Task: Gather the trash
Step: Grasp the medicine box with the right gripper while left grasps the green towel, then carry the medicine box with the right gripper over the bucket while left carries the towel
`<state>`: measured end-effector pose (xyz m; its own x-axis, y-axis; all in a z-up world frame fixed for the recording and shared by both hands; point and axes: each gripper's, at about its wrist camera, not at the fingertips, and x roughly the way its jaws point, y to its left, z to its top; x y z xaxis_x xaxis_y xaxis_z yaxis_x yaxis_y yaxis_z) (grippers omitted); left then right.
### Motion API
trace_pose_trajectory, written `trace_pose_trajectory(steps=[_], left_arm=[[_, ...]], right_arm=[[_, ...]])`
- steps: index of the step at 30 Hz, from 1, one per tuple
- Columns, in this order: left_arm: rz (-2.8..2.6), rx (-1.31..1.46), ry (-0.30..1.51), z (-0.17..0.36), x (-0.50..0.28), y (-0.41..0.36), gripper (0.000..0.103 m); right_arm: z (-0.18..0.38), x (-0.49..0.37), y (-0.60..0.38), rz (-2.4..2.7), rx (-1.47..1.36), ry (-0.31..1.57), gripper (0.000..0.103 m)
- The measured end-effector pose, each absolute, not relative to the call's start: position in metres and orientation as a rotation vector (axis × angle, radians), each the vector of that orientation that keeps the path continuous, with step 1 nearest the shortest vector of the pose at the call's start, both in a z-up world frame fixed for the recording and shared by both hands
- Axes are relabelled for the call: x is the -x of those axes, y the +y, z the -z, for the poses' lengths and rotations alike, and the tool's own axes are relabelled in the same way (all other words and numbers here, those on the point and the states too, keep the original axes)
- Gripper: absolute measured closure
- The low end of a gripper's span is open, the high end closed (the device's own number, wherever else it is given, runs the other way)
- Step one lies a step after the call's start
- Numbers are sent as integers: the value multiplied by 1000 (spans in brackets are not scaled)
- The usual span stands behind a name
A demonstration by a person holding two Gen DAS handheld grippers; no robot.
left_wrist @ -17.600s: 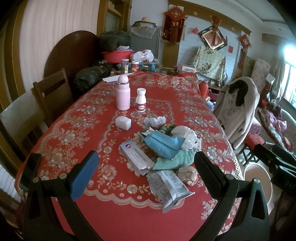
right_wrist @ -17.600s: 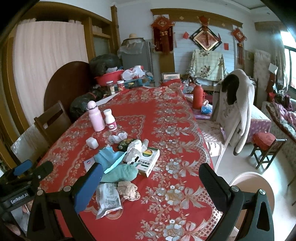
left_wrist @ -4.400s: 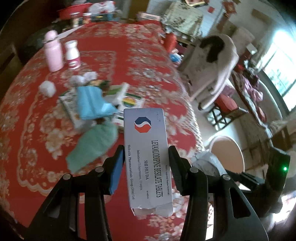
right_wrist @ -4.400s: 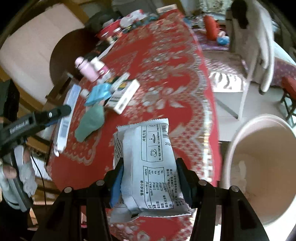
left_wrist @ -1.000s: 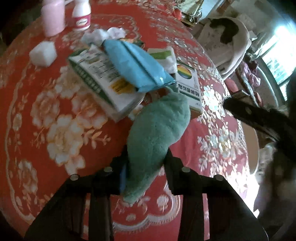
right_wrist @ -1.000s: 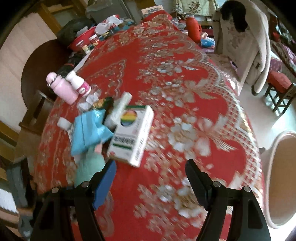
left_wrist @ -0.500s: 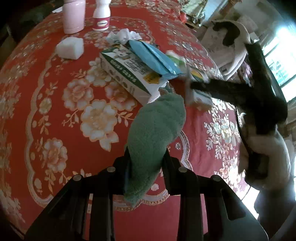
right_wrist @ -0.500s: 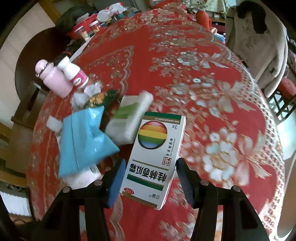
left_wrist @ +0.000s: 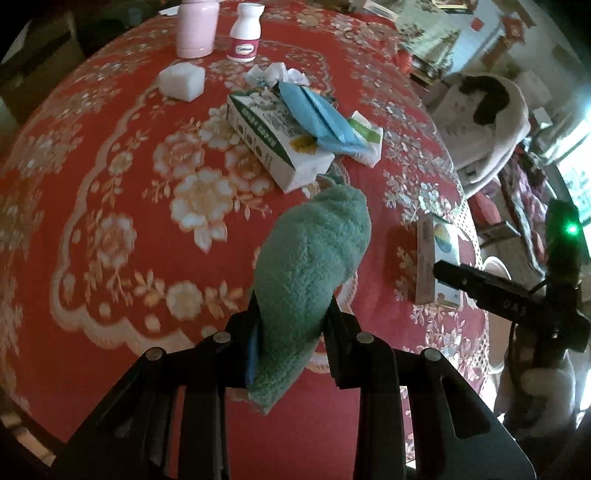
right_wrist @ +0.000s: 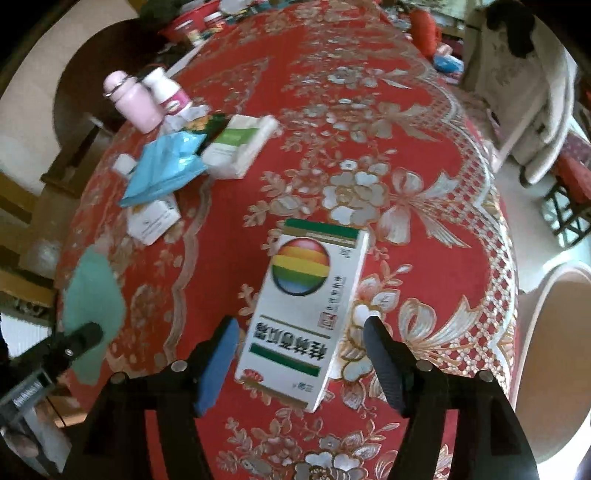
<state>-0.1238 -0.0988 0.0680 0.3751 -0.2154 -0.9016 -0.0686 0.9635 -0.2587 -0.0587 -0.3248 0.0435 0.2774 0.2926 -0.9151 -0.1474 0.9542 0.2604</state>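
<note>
Left gripper [left_wrist: 291, 339]: jaws clamped on a green cloth [left_wrist: 314, 266], which stands up between the pads and hangs out below them, above the red flowered tablecloth [left_wrist: 110, 192].
Right gripper [right_wrist: 299, 350]: jaws opening; a white box with a rainbow ball [right_wrist: 303, 306] stands between them. The blue pad on the left is clear of the box; contact on the right side cannot be told.
Box position: near the table edge, tilted, its printed face towards the right wrist camera.
Remaining pile: a green-and-white carton [left_wrist: 269, 136] lies flat with a blue packet [left_wrist: 317, 114] on top, a white-and-green pack [left_wrist: 365, 136] touching its far side, crumpled tissue [left_wrist: 277, 72] behind.
Other items: pink bottle [left_wrist: 194, 27] and white bottle [left_wrist: 245, 31] upright side by side; a white block [left_wrist: 183, 81] near them.
Bin: pale tub [right_wrist: 554, 354] on the floor beside the table.
</note>
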Motion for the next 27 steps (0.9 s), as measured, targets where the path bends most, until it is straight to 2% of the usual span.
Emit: trace_pose_trajectory(steps=[6, 18, 20, 22, 27], left_arm=[[78, 287, 1190, -66, 135, -107, 76], [212, 192, 1231, -52, 106, -89, 76], [228, 184, 1241, -50, 103, -86, 76], [246, 167, 1251, -48, 101, -85, 76], [292, 137, 1245, -53, 97, -91, 76]], right_arm=[[-37, 57, -317, -307, -113, 1272, 33], [-29, 54, -307, -146, -164, 1249, 33], [-28, 56, -306, -122, -165, 1236, 38], [-28, 58, -305, -100, -164, 1225, 47], [-32, 62, -309, -128, -196, 1213, 48]])
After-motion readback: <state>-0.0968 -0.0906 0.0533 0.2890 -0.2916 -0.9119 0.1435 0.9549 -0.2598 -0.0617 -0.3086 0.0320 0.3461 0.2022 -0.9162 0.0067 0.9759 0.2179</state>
